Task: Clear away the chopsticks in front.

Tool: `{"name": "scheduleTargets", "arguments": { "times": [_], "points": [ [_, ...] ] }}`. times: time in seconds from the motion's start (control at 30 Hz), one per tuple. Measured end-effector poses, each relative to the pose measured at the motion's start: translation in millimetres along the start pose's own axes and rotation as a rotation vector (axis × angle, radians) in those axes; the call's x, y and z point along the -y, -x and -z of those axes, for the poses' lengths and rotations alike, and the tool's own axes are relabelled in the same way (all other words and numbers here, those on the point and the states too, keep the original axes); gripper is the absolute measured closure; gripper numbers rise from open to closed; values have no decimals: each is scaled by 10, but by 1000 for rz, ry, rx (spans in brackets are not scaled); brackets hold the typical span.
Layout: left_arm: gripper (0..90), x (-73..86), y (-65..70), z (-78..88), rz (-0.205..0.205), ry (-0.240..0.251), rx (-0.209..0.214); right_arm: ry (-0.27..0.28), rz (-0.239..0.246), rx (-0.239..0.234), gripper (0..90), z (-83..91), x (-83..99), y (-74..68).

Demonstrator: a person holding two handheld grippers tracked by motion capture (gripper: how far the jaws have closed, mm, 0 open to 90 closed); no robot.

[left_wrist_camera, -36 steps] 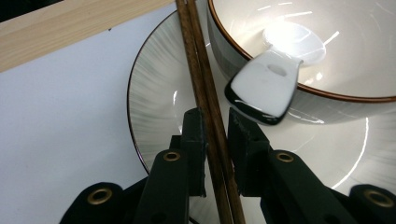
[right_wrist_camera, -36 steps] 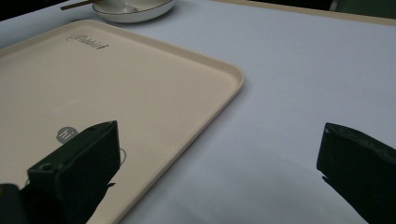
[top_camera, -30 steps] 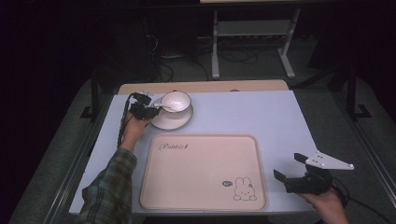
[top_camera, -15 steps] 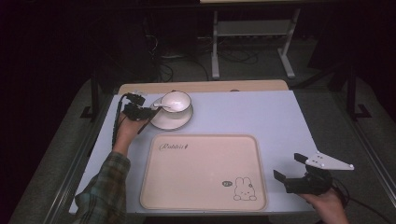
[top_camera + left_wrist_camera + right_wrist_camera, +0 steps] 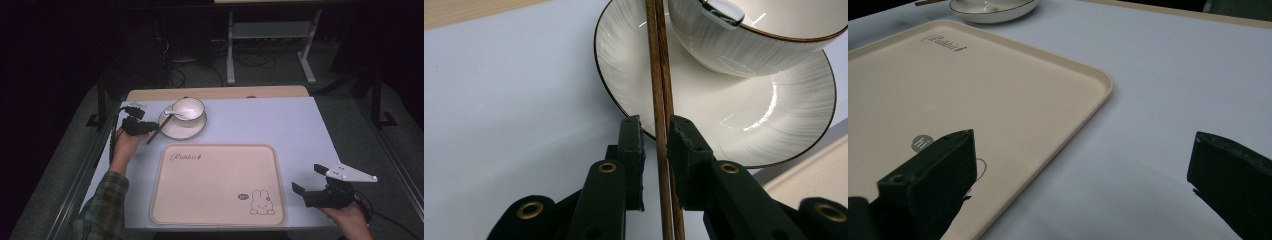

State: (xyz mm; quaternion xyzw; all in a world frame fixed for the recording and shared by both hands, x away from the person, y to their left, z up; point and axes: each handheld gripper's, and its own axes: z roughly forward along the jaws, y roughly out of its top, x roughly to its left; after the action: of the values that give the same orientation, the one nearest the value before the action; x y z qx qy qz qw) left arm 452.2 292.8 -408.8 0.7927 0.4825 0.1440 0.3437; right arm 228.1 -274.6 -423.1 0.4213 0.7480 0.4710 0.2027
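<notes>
Dark floor and cables surround a pale blue tabletop (image 5: 280, 125) carrying a cream tray (image 5: 218, 184). Beyond the tray, the left tongs (image 5: 655, 142) sit nearly closed around a pair of chopsticks (image 5: 659, 75) leaning on a saucer (image 5: 744, 107) beside a bowl (image 5: 188, 109) holding a spoon (image 5: 172, 113). Whether the pads grip is unclear. A loose pinch could drop one stick, or dragging could nudge the bowl. The right tongs (image 5: 315, 182) wait wide open and empty near the tray's right corner.

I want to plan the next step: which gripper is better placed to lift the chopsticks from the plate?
Left. The left gripper already has its jaws on either side of the chopsticks on the plate. The right gripper is open beside the tray, far away.
</notes>
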Motion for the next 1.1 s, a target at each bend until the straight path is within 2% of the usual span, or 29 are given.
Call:
{"name": "scheduleTargets", "arguments": {
  "times": [0.47, 0.63, 0.83, 1.1],
  "points": [
    [811, 98, -51, -93, 23, -35, 3, 1, 1, 1, 0, 1, 1, 3],
    [845, 104, -59, -83, 27, -30, 3, 0, 0, 2, 0, 1, 2, 3],
    [847, 117, -69, -4, 43, -13, 0, 0, 1, 2, 0, 1, 1, 0],
    [848, 200, -71, 170, 36, -14, 0, 1, -1, 2, 0, 4, 3, 4]
  ]
}}
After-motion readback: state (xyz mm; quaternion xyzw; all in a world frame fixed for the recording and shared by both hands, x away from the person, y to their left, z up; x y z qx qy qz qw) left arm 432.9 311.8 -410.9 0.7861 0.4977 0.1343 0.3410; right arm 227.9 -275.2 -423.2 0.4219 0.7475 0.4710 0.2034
